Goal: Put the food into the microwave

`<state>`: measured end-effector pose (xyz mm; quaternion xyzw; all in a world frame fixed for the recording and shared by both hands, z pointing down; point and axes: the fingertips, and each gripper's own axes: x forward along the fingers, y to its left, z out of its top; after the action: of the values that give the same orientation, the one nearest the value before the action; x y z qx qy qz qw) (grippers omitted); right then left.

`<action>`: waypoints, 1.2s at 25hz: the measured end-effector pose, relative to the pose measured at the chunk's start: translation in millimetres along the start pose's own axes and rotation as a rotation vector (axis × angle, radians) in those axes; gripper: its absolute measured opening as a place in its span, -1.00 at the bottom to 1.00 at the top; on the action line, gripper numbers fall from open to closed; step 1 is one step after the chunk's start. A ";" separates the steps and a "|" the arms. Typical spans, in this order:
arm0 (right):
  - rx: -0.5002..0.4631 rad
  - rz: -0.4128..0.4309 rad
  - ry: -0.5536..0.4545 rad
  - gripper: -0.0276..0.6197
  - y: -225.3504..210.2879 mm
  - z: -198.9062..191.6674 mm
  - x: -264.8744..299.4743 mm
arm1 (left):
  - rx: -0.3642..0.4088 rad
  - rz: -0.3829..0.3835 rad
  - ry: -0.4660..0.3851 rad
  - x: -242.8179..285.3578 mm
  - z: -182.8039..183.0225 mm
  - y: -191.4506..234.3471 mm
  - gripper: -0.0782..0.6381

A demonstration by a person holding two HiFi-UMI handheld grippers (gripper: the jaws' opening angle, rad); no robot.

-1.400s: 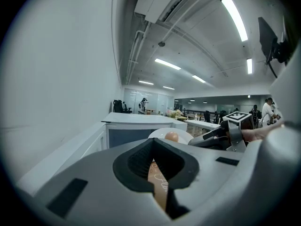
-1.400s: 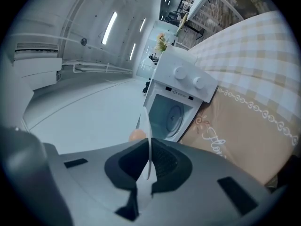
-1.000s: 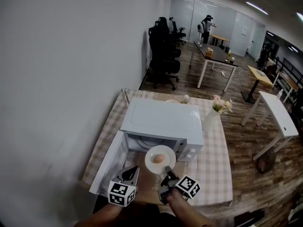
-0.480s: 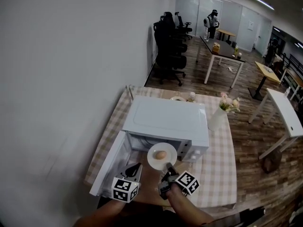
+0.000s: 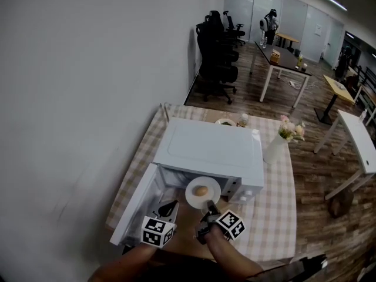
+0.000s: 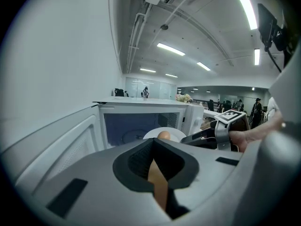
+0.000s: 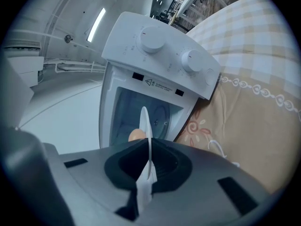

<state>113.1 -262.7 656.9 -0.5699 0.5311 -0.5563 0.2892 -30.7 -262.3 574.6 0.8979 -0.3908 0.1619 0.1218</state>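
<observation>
A white microwave [image 5: 205, 148] stands on the checked table with its door [image 5: 134, 207] swung open to the left. Just in front of the opening is a white plate [image 5: 192, 197] carrying a round tan piece of food [image 5: 201, 190]. My right gripper [image 5: 207, 209] is shut on the plate's near rim. In the right gripper view the plate [image 7: 146, 126] stands edge-on between the jaws, with the food [image 7: 137, 135] beside it and the cavity behind. My left gripper [image 5: 167, 207] hangs left of the plate by the open door, shut and holding nothing.
A white vase of flowers [image 5: 276, 145] stands right of the microwave. A small bowl [image 5: 225, 122] and a bottle [image 5: 243, 120] sit behind it. A wall runs along the left. Checked cloth [image 5: 276, 204] lies bare at the right, with office chairs and tables beyond.
Both grippers have sunk a little and moved forward, carrying the plate closer to the microwave opening. The head camera has shifted slightly.
</observation>
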 end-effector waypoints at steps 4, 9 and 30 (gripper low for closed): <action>0.019 -0.013 -0.014 -0.86 -6.3 4.5 12.0 | -0.001 0.000 0.016 5.7 -3.8 2.8 -0.76; 0.033 -0.019 -0.020 -0.86 -9.2 5.8 23.9 | -0.001 0.011 0.029 8.5 -3.9 8.5 -0.76; 0.098 -0.080 -0.080 -0.86 -30.6 11.4 63.1 | -0.015 0.020 0.062 27.6 -4.0 21.0 -0.76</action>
<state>121.0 -316.0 703.2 -0.5975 0.4683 -0.5695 0.3152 -29.2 -293.2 590.9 0.8875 -0.3971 0.1877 0.1391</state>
